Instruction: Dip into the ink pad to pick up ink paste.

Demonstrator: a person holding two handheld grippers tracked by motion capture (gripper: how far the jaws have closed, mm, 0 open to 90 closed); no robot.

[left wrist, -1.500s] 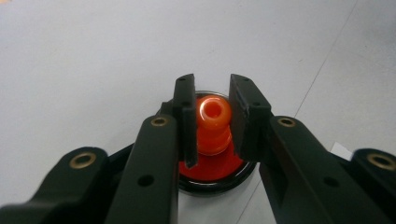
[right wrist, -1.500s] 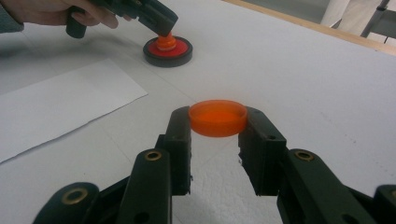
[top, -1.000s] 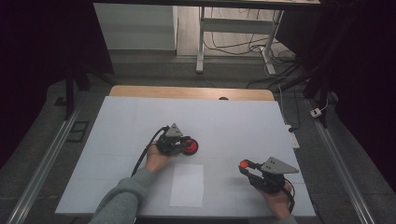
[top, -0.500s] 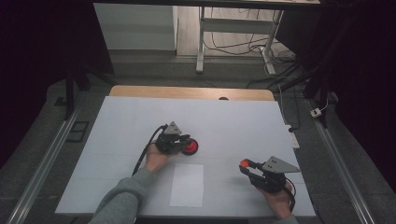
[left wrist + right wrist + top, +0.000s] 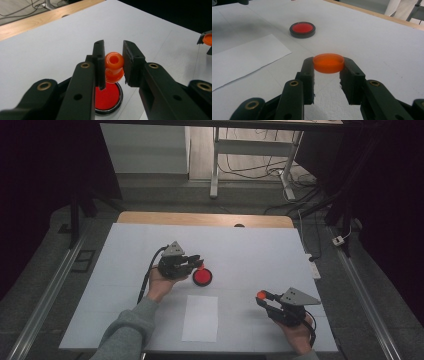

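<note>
In the left gripper view, my left gripper is shut on a small orange knob with a hole in its top. It hangs just above a red disc in a black ring that lies on the white table. From above, the left gripper sits left of centre, over the red disc. My right gripper is shut on a round orange cap, held low over the table. In the high view the right gripper is near the front right, well apart from the disc.
A white sheet of paper lies flat near the front edge between the two hands. The white table top ends at a wooden strip on the far side. Desk legs and cables are on the floor beyond.
My left gripper has risen a little with the orange knob, away from the red disc. The right gripper and the disc have stayed where they were.
</note>
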